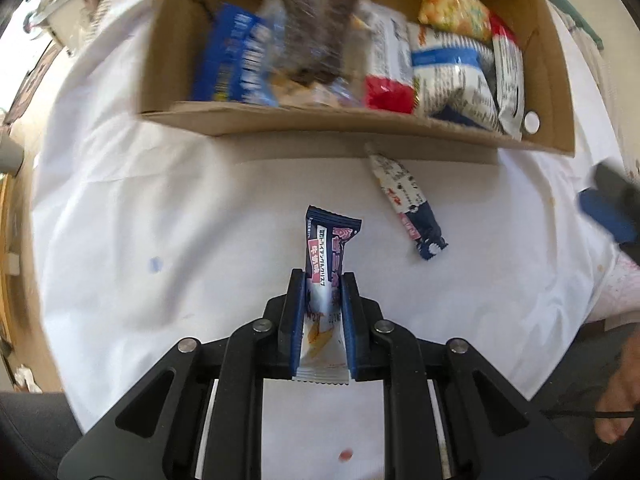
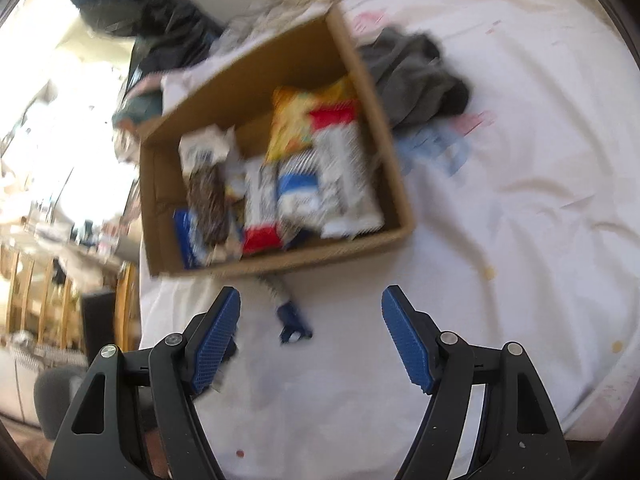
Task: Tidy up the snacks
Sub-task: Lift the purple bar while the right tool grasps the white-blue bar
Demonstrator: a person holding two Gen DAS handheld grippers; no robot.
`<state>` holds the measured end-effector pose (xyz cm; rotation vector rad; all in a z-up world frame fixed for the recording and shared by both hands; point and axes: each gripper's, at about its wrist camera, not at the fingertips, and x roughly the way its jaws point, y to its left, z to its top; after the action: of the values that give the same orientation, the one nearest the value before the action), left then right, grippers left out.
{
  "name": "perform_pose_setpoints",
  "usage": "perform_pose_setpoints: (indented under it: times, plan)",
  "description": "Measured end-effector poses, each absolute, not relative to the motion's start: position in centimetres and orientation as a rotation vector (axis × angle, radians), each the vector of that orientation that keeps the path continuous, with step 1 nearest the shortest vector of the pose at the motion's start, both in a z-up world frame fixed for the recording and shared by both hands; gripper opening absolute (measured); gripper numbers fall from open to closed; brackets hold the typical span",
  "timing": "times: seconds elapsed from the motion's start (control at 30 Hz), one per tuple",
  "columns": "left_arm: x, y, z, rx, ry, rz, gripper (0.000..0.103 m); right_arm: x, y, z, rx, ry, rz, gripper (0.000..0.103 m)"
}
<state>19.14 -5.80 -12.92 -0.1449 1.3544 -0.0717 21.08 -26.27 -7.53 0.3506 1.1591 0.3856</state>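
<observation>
L gripper [image 1: 322,280] pinching a snack bar [image 1: 325,264] on the white sheet [image 1: 160,208], 2nd bar [image 1: 408,208] just beside the box [image 1: 360,128] w/ snacks, R gripper [image 2: 311,300] spread wide, nothing in it, grey cloth [image 2: 416,76] touching box's far side

The left tongs [image 1: 322,280] are clamped on a dark blue snack bar [image 1: 325,256] that lies on the white sheet [image 1: 160,200] in front of the cardboard box [image 1: 352,126]. A second dark blue snack bar [image 1: 408,204] lies askew just beside the box's front wall. Inside the box, snack packets [image 1: 448,76] stand packed side by side
</observation>
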Motion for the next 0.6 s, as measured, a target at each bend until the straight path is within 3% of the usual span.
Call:
perform_pose_setpoints:
  times: [0.4, 0.5, 0.6]
  plan:
    - [16.9, 0.6, -10.5, -0.266, 1.331, 0.028, 0.014, 22.9, -16.2, -12.4, -0.002, 1.284, 0.416, 0.074]
    - [16.9, 1.8, -11.1, -0.272, 1.334, 0.067, 0.014, 23.4, -14.0, -13.5, -0.084, 1.303, 0.402, 0.069]
    - [17.3, 2.0, -11.6, -0.273, 1.327, 0.093, 0.014, 23.5, -12.9, -14.4, -0.111, 1.336, 0.425, 0.051]
